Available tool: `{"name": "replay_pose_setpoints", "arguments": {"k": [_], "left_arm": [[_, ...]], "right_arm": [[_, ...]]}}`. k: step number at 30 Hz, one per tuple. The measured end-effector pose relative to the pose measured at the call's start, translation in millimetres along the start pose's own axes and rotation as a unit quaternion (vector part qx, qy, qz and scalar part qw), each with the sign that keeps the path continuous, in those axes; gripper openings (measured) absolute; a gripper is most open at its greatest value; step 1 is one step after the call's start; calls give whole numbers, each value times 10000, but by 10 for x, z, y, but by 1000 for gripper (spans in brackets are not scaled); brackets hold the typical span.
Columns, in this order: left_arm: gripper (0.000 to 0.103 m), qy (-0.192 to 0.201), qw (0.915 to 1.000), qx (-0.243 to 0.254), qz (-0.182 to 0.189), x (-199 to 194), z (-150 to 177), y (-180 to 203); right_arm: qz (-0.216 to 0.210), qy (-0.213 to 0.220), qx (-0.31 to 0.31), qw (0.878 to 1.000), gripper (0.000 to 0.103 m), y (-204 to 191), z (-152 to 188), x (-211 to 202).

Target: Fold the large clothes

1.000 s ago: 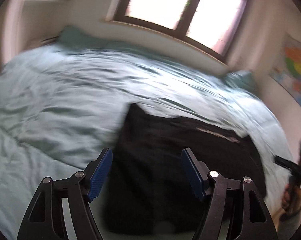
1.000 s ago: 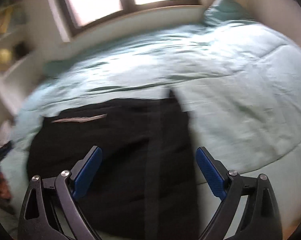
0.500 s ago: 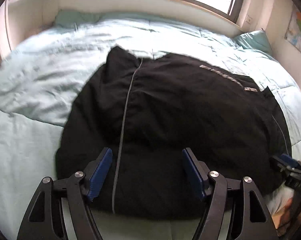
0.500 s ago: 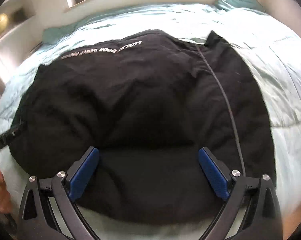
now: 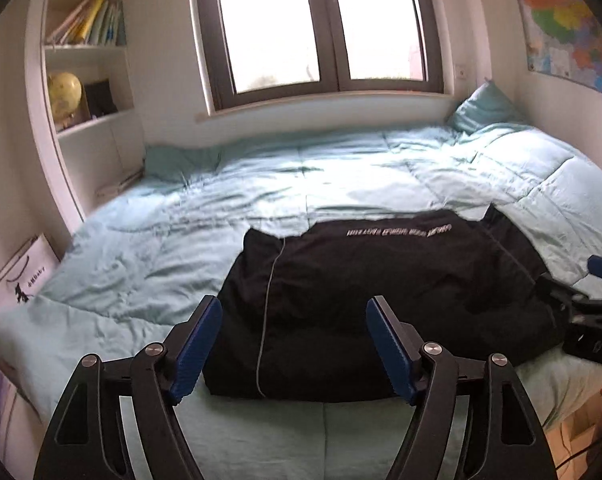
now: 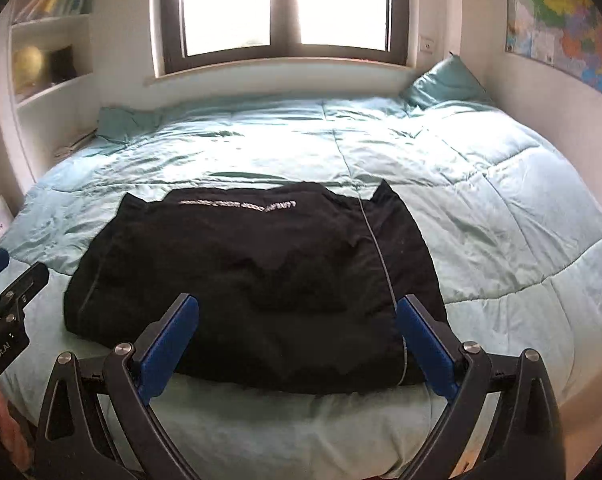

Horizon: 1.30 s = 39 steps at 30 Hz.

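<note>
A black garment point(image 5: 381, 292) with a thin grey stripe and a line of white lettering lies folded into a rough rectangle on the light teal quilt point(image 5: 181, 232), near the bed's front edge. In the right wrist view the same black garment point(image 6: 253, 280) fills the middle. My left gripper point(image 5: 294, 346) hovers above its near edge, jaws opening, nothing between the blue pads. My right gripper point(image 6: 297, 344) is open above the garment's front edge, also holding nothing. Each gripper shows at the edge of the other's view.
A window point(image 5: 321, 28) and sill run behind the bed. White shelves point(image 5: 85, 52) with books and a globe stand at left, a map point(image 5: 569, 28) hangs at right. A teal pillow point(image 5: 481, 108) sits in the far right corner. A white paper bag point(image 5: 17, 276) leans beside the bed at left.
Both grippers have pulled back and risen from the garment, so it looks smaller and the window and shelves have come into view. The garment lies as before.
</note>
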<state>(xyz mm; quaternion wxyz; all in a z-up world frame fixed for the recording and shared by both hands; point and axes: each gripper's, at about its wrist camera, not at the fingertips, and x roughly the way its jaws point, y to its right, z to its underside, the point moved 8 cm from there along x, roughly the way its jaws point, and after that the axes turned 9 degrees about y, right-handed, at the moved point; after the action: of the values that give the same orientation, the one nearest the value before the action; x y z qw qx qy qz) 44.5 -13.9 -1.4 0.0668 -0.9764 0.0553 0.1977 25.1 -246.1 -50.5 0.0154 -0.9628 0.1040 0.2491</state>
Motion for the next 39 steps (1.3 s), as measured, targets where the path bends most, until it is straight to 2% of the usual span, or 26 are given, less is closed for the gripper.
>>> {"name": "replay_pose_setpoints", "arguments": {"k": [4,11,18,39], "left_arm": [[77,103,9999,-3,-28,-148,-91,64],[77,-120,9998,-63,133,-27,-4,134],[77,-336,9993,-32,168,140,111,135],[77,-457,9988,-61,171,234,178,88]], "right_arm": [[-125,16,-4,9999,100,-60,-33,-89],[-228,-104,-3,9997,100,-103,8,-7],[-335,-414,58,9986,100,-155,133,181],[-401,-665,157,9969,100,-236,259,282]]}}
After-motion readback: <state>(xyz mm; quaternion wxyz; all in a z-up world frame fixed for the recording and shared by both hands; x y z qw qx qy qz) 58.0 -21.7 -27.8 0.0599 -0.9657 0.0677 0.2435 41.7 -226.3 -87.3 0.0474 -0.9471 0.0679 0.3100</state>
